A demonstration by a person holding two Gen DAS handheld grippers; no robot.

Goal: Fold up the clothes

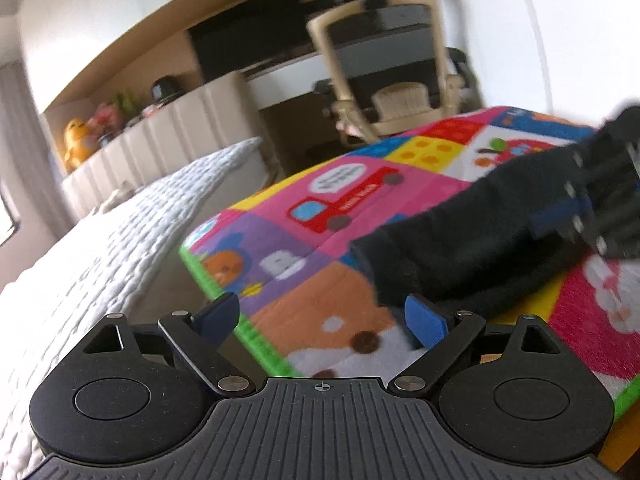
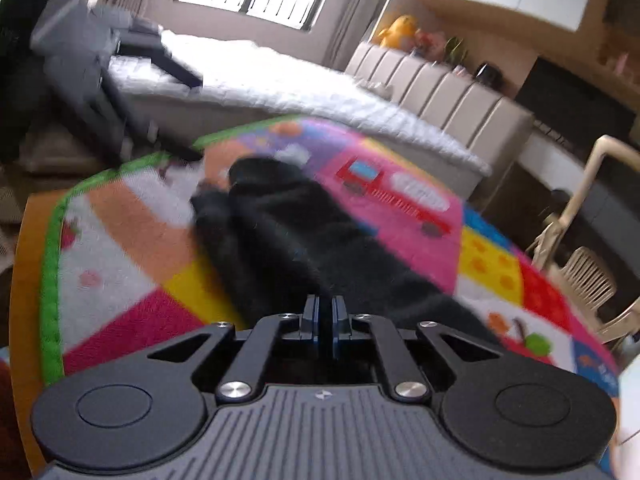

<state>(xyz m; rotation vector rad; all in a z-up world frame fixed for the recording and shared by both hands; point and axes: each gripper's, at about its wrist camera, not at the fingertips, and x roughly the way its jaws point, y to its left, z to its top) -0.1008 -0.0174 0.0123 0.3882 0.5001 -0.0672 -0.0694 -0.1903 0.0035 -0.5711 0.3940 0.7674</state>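
A black garment point(image 2: 304, 240) lay stretched across a brightly patterned play mat point(image 2: 120, 240) beside a white-quilted bed point(image 2: 280, 88), the left gripper point(image 1: 322, 316) spread wide and empty at its near end while the right gripper point(image 2: 325, 316) was pinched closed at the cloth's opposite end.

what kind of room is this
Most likely a bedroom at home that doubles as a study. A bed with a white quilt and padded headboard stands beside the colourful play mat, soft toys sit on the ledge behind, and an office chair faces a desk.
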